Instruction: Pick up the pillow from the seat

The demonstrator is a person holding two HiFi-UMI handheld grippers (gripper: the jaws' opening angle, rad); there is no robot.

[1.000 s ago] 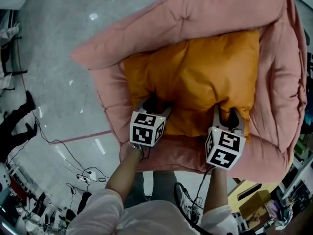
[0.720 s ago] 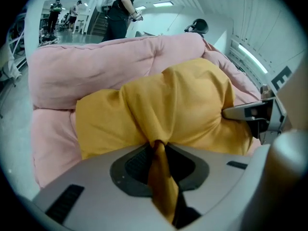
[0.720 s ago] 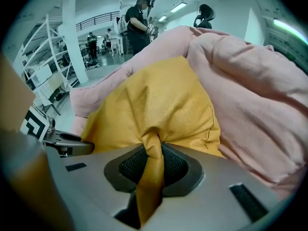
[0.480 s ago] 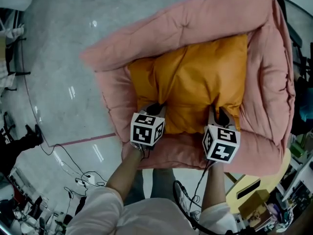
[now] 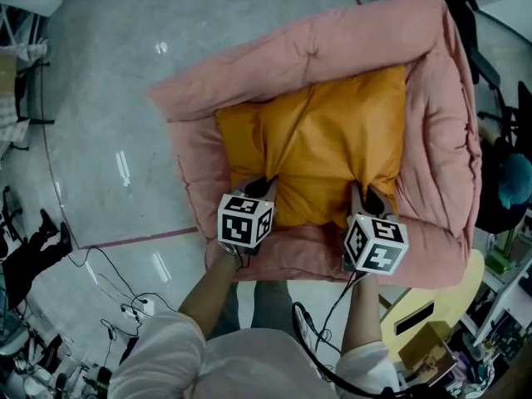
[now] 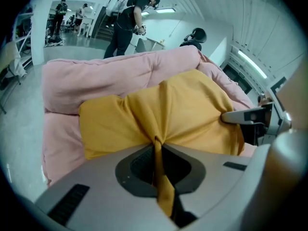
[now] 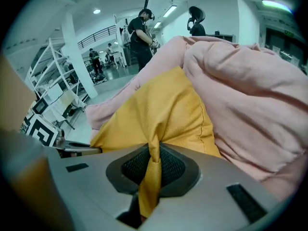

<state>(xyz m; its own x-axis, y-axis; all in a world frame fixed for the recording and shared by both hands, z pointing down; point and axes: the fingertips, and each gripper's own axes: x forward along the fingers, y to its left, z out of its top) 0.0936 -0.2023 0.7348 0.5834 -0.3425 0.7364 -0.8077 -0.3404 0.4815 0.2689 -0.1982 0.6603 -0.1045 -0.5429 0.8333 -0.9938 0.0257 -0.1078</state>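
Observation:
An orange pillow (image 5: 320, 152) lies in a pink padded seat (image 5: 316, 52) on the floor. My left gripper (image 5: 268, 185) grips the pillow's near left edge; in the left gripper view a fold of the pillow (image 6: 159, 114) is pinched in my left gripper (image 6: 157, 143). My right gripper (image 5: 366, 196) holds the near right edge, and the right gripper view shows a twist of the pillow (image 7: 163, 119) clamped in my right gripper (image 7: 153, 153), whose jaws have just been closing on the cloth. The pillow's near edge is raised off the seat.
The pink seat's thick walls (image 5: 449, 123) ring the pillow on three sides. Grey floor (image 5: 91, 115) lies to the left, with cables (image 5: 108, 264) near my feet. Cluttered furniture (image 5: 499, 248) stands at the right. People (image 6: 127, 20) stand in the background.
Both grippers went from open around the pillow's near edge to shut on its cloth. They have since risen a little, pulling that edge up.

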